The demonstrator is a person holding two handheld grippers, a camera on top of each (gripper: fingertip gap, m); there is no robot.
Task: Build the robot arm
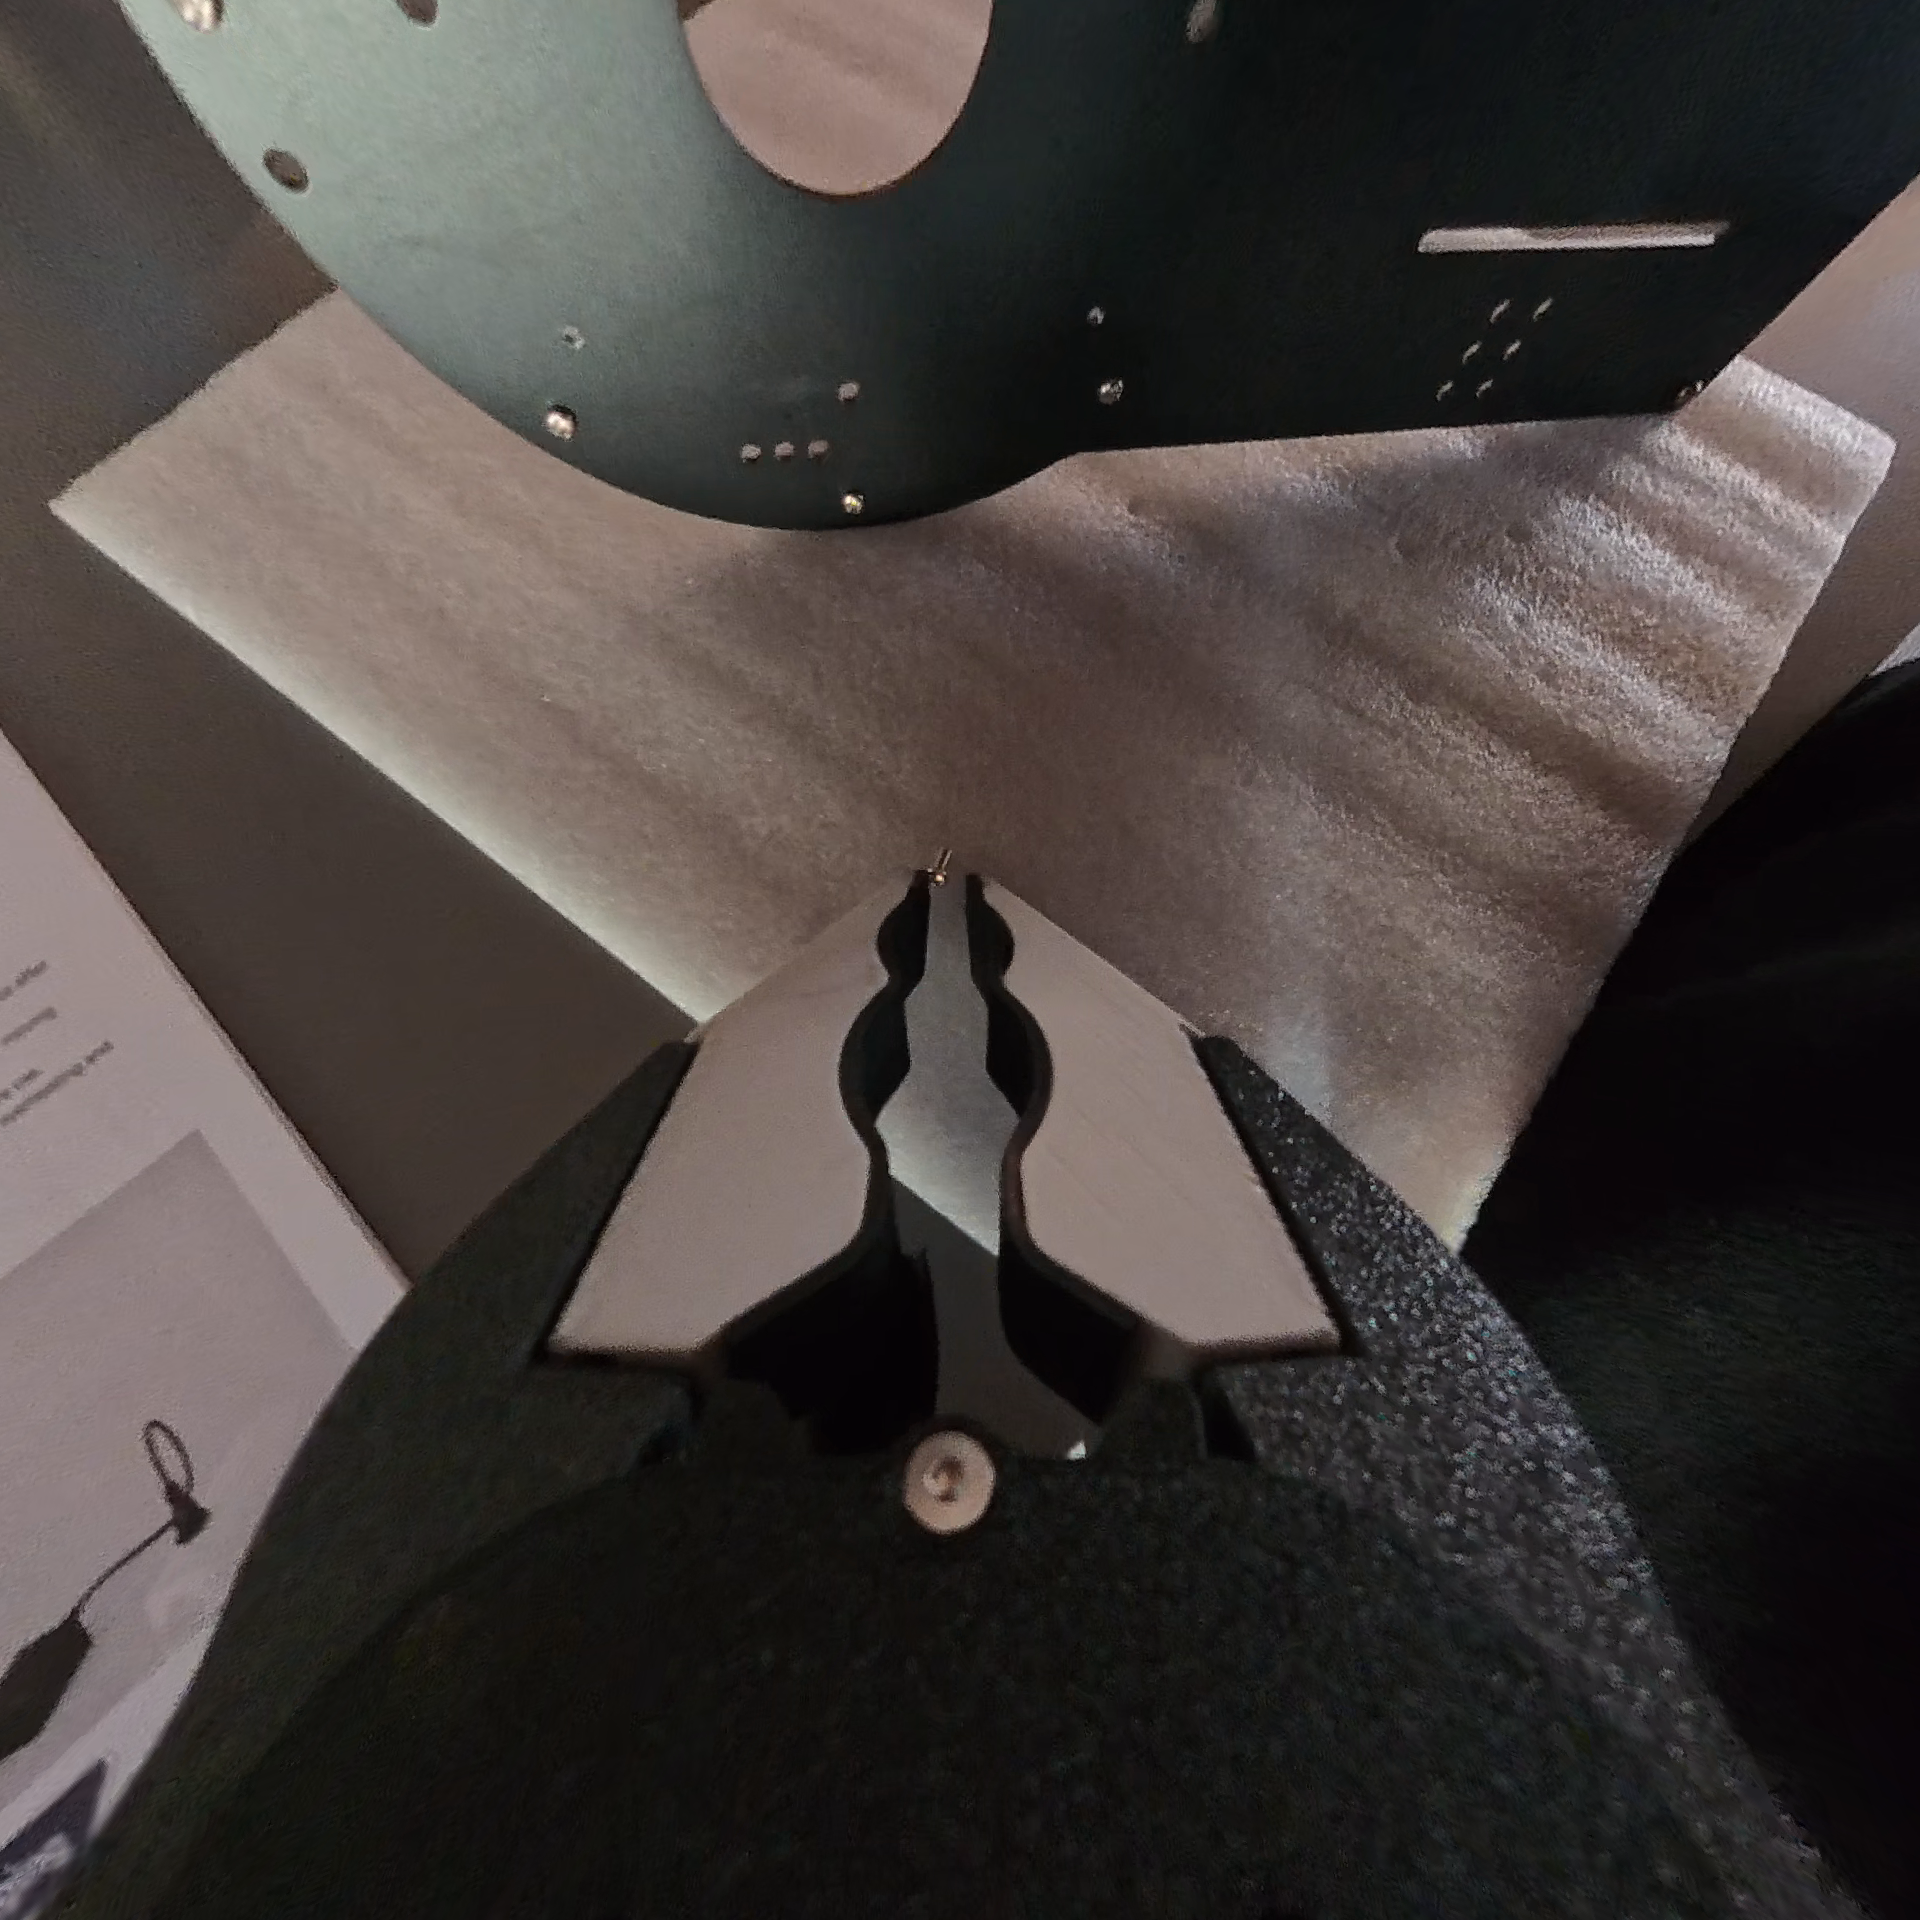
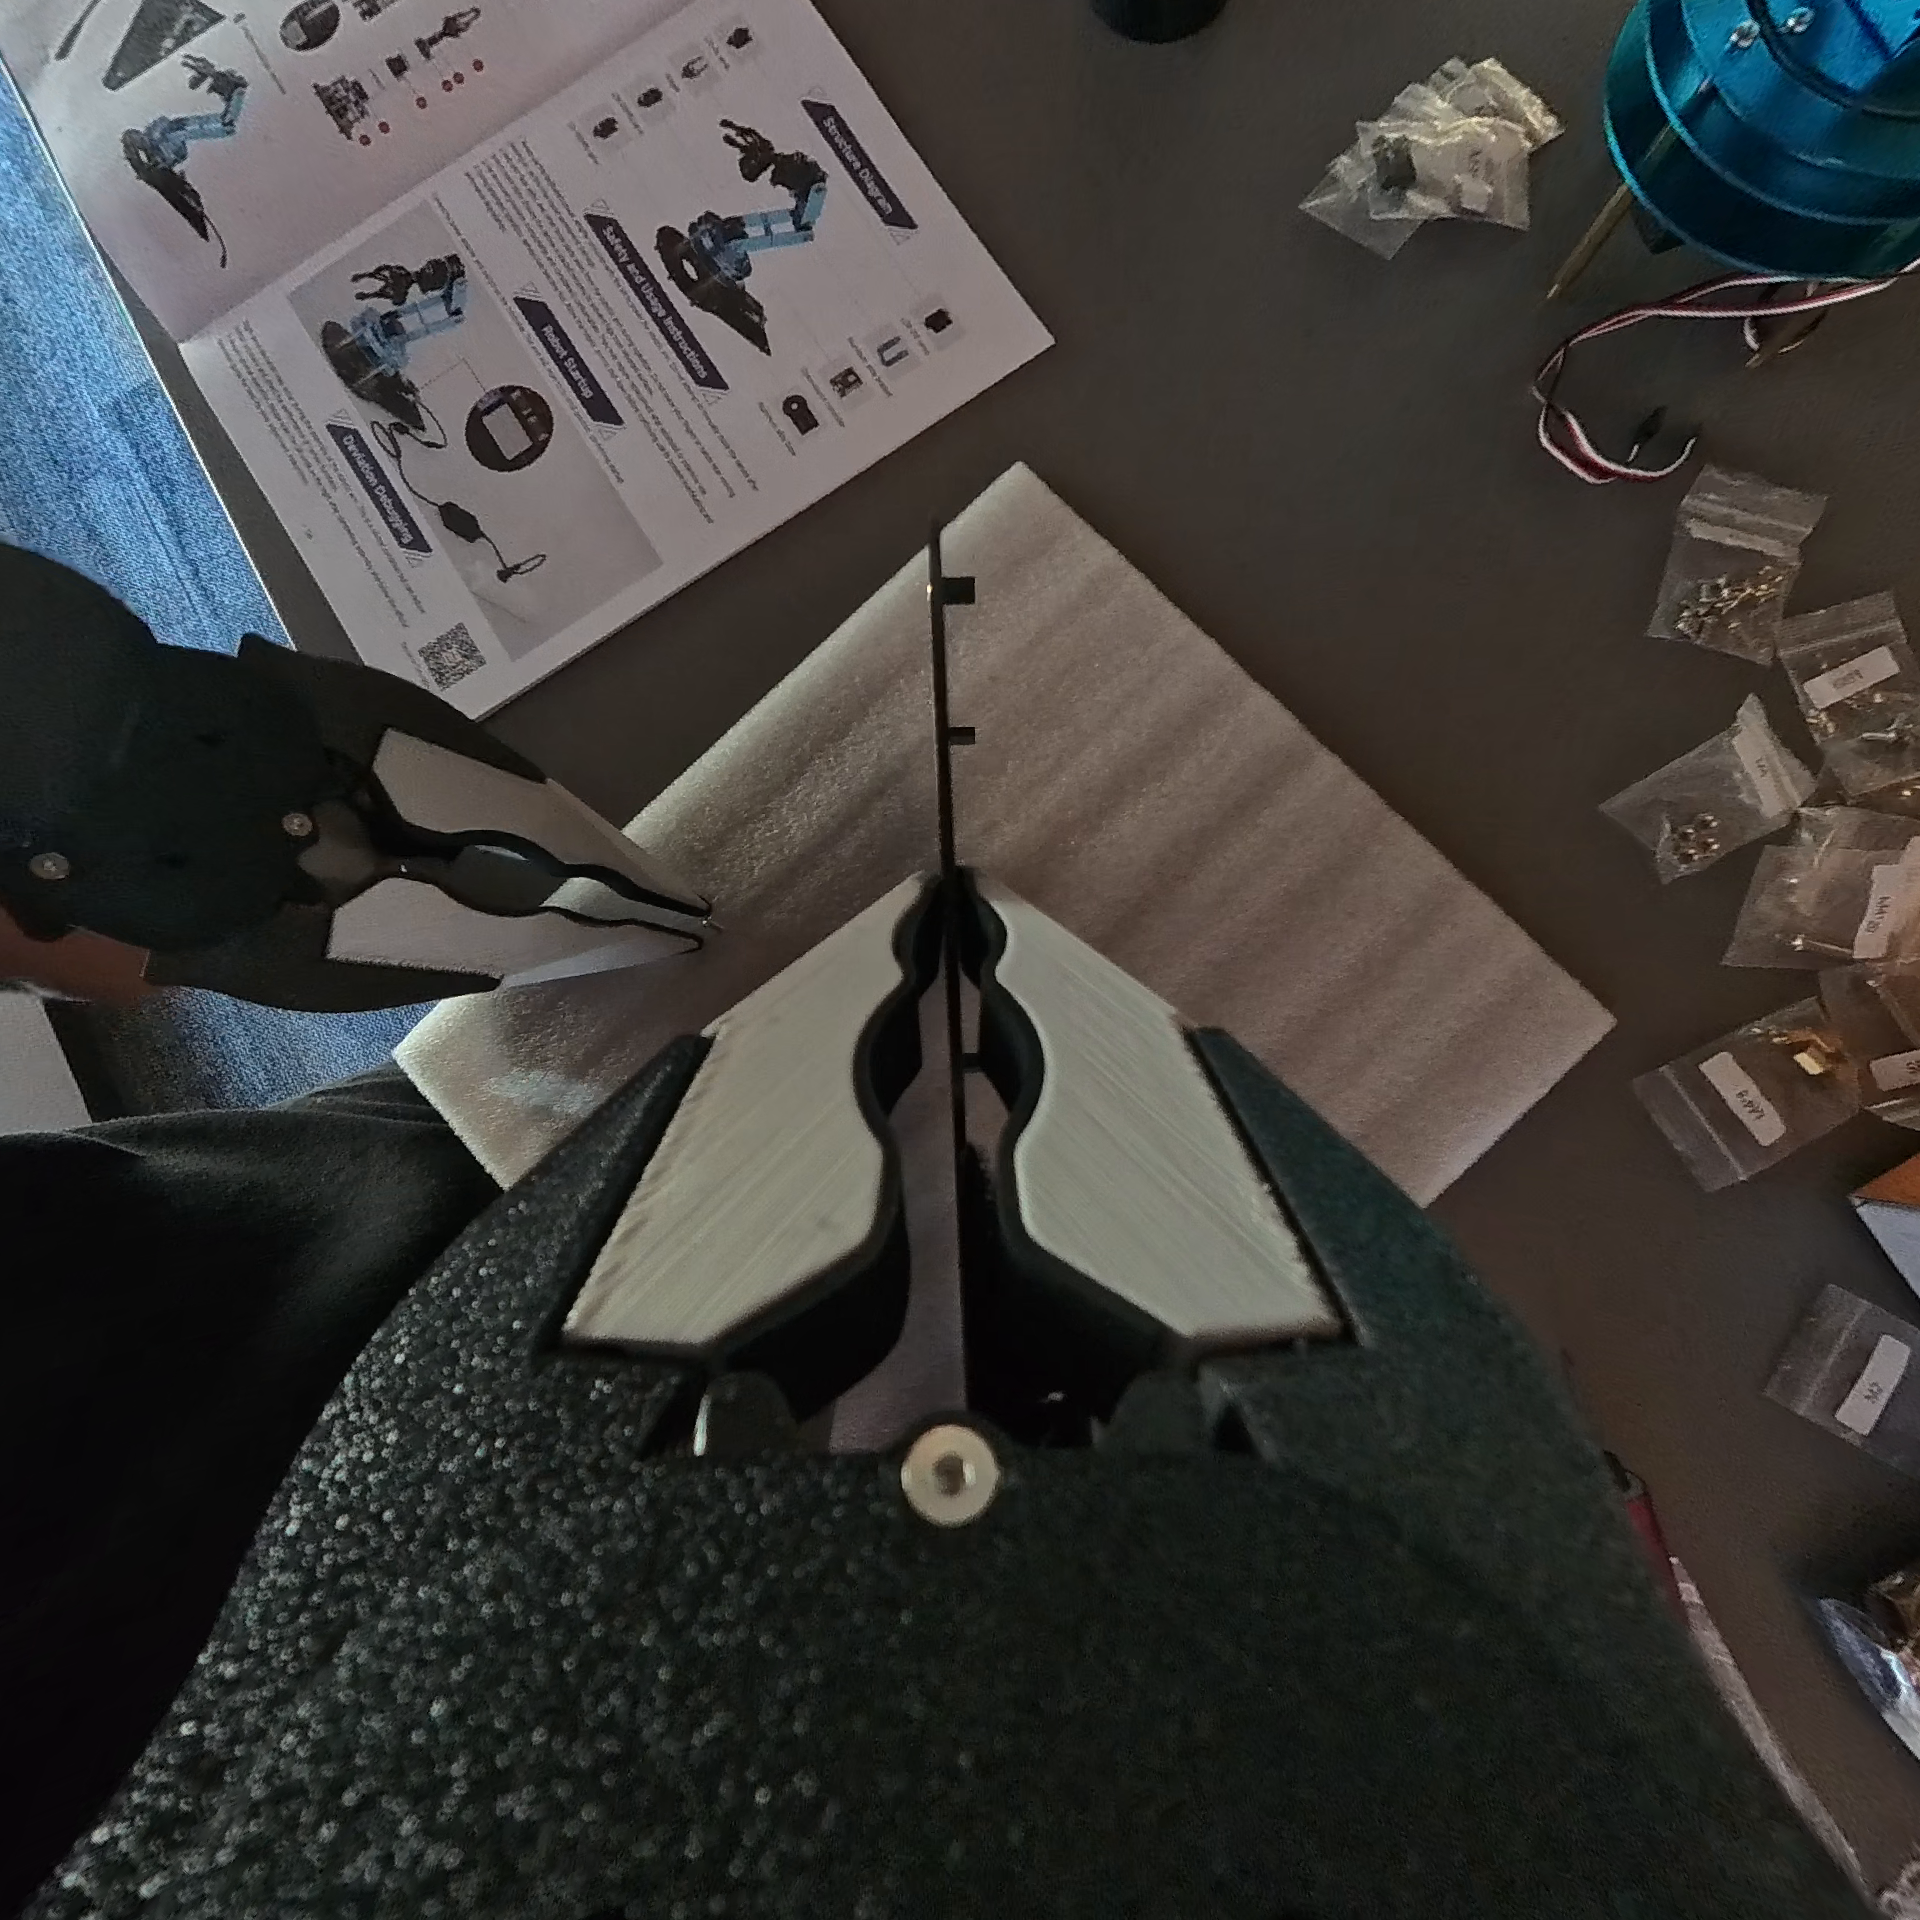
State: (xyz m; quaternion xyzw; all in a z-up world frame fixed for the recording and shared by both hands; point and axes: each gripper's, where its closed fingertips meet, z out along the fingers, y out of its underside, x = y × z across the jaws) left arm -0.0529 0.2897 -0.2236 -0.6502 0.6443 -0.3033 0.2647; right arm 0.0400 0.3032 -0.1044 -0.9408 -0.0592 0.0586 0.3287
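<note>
Over the white foam sheet (image 2: 1195,831) on the grey table (image 2: 1299,416), your right gripper (image 2: 948,883) is clamped on a thin black metal plate (image 2: 943,707), held edge-on and upright. Your left gripper (image 1: 943,881) sits just left of it, jaws nearly closed, pinching a tiny silver screw (image 1: 938,871) at the tips. From the left wrist, the plate (image 1: 727,312) looms ahead, face-on, with small holes and a large round cutout. An open instruction booklet (image 2: 520,312) lies beyond the foam. Small clear parts bags (image 2: 1745,790) lie to the right, near a blue round assembly (image 2: 1766,125) with wires.
</note>
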